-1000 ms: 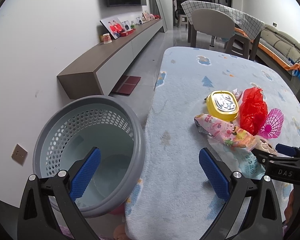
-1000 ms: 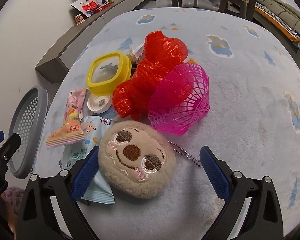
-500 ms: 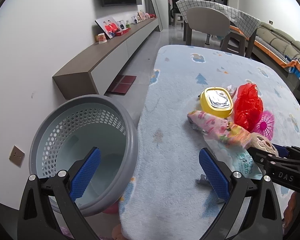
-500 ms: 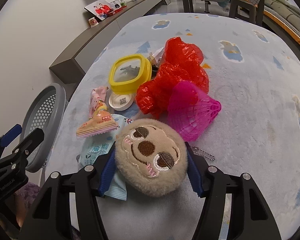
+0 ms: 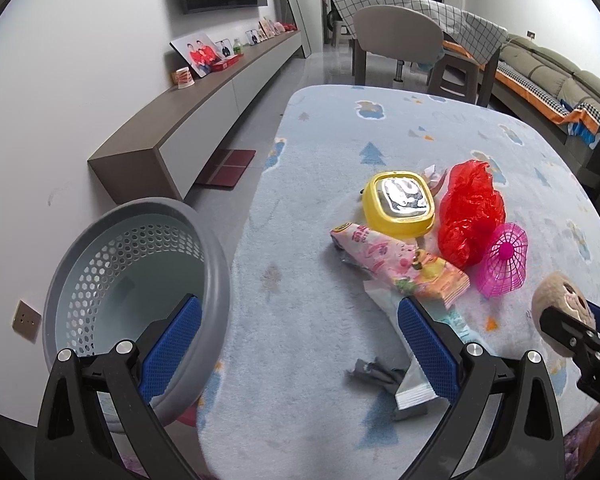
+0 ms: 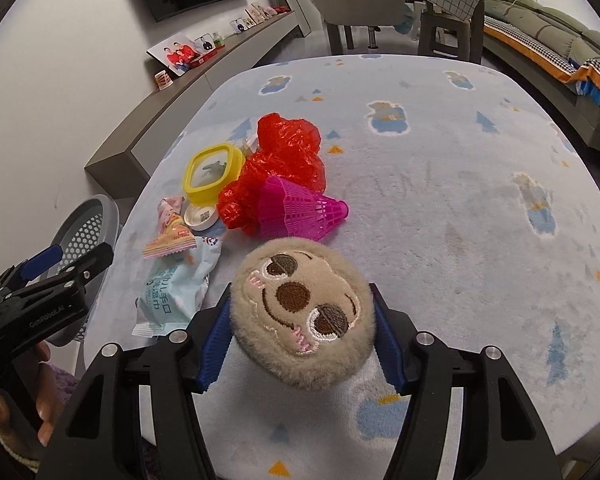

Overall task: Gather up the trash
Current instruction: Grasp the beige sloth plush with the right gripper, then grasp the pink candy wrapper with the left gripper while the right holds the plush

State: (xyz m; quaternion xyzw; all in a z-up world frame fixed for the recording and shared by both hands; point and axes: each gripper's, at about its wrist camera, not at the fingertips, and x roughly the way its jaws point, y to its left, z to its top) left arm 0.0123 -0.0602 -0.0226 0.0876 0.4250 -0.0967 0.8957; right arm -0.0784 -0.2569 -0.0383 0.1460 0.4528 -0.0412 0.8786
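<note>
My right gripper (image 6: 302, 334) is shut on a beige plush sloth face (image 6: 302, 312) and holds it above the near part of the table; it also shows in the left wrist view (image 5: 560, 312). On the table lie a red plastic bag (image 6: 284, 164), a pink mesh shuttlecock (image 6: 300, 212), a yellow lidded box (image 6: 212, 174), a pink snack wrapper (image 6: 170, 232), a light blue wet-wipe packet (image 6: 176, 288) and a small white cap (image 6: 201, 216). My left gripper (image 5: 296, 344) is open and empty, between the grey basket (image 5: 136, 300) and the wrappers (image 5: 400, 264).
The table (image 6: 460, 200) wears a fluffy light blue cover. The grey perforated basket stands off its left edge on the floor. A small grey scrap (image 5: 376, 372) lies near the left gripper. A low cabinet (image 5: 204, 120), chairs and a sofa stand beyond.
My right gripper closed on the plush sloth face and lifted it toward me. The pink shuttlecock tipped onto its side. My left gripper drew back and rose a little.
</note>
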